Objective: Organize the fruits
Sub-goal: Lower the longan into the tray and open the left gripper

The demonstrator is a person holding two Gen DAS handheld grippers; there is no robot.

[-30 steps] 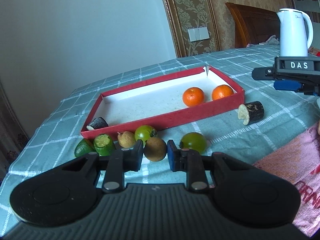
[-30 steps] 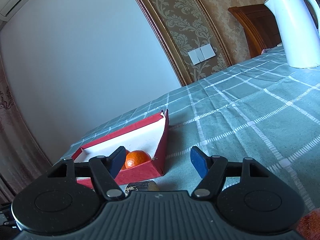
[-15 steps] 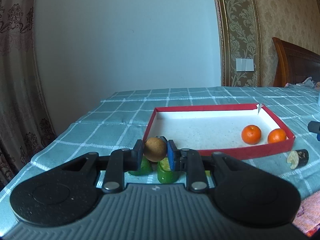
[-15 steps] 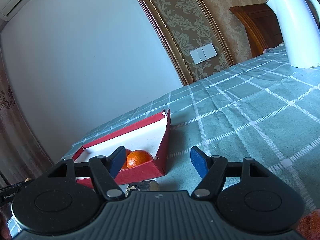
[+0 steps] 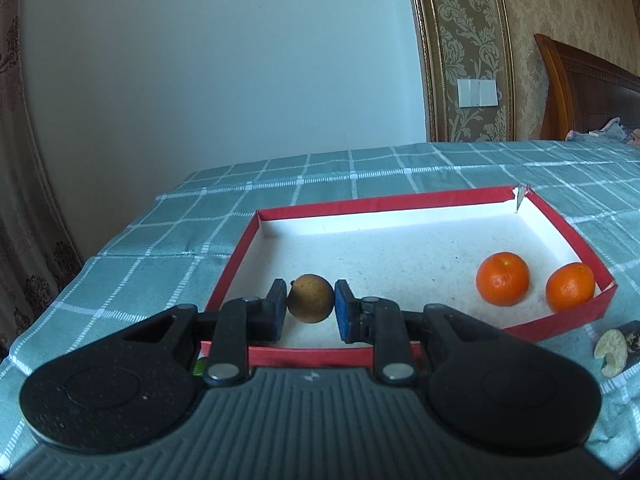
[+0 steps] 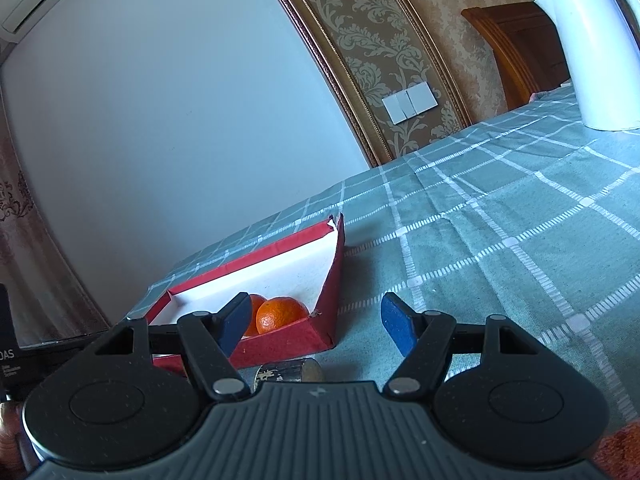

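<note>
- I have the left gripper (image 5: 311, 312) clamped on a small round brown fruit (image 5: 311, 298), its jaws pressing on opposite sides at the widest part; it hangs just inside the near wall of the red tray (image 5: 560, 322), above the white floor.
- I judge this fruit light and fairly firm, with a dry, rough skin that should not slip; being round, it could roll once let go.
- The hold across its middle looks right to me; squeezing harder could bruise it.
- My right gripper (image 6: 314, 326) has its jaws apart with nothing between them, above the worktop (image 6: 500, 240).
- Count: two oranges (image 5: 503, 278) in the tray's right end, one brown fruit held, one dark cut piece (image 5: 616, 348) outside the tray, one white kettle (image 6: 592, 52).
</note>
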